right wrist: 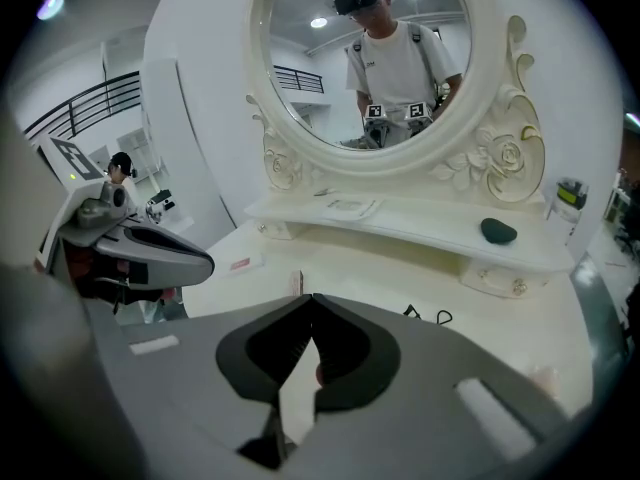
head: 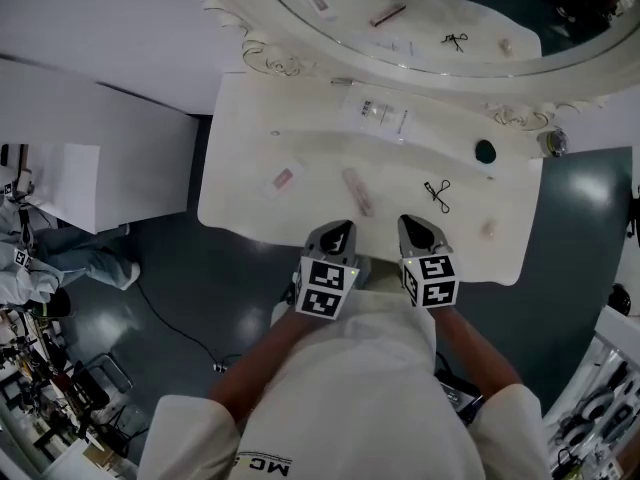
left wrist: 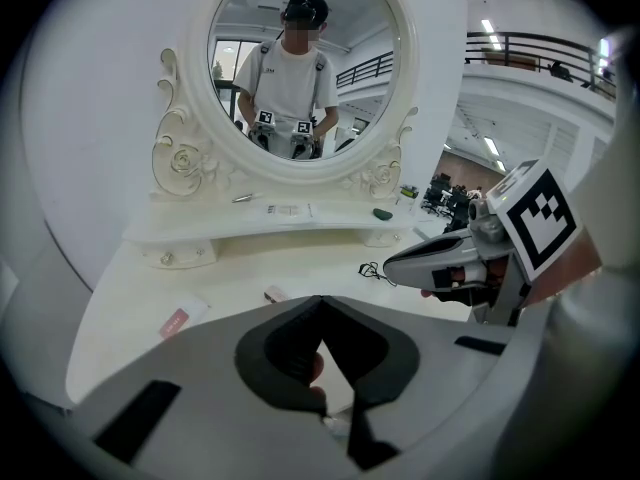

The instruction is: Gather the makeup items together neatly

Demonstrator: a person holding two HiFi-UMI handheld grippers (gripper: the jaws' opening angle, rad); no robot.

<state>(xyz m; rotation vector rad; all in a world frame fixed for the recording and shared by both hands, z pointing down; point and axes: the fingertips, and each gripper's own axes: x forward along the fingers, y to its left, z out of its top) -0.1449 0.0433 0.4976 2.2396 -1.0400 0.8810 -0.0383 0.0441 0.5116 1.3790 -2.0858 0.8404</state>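
**A:** From the head view, where do things stand?

**B:** Both grippers hover at the front edge of the white bench (head: 240, 148), side by side. The left gripper (head: 340, 230) and right gripper (head: 415, 226) are clenched, with nothing in either. The makeup is scattered: a pink sachet (head: 283, 179) to the left, a pink tube (head: 357, 190) in the middle, an eyelash curler (head: 437, 194) to the right, and a small pale piece (head: 489, 229) near the right front edge. A dark green pebble-like item (head: 485, 151) and a flat packet (head: 380, 115) sit further back, the packet on the raised shelf under the mirror (head: 420, 28).

**A:** How does the tube lie?

**B:** Flat, with its long axis running roughly from the mirror to the front edge and its near end angled slightly right. The sachet lies diagonally, well apart from it.

**A:** And the left gripper view?

**B:** The pads meet at the tip with nothing between them. The tube lies just beyond, end-on.

**A:** The right gripper view?

**B:** The same: jaws together and empty, with the tube ahead and the curler to the right.

**A:** What could go wrong?

**B:** I'd say clenched jaws would shove an item instead of taking it. The tube could roll, and the pale piece could be nudged off the edge.
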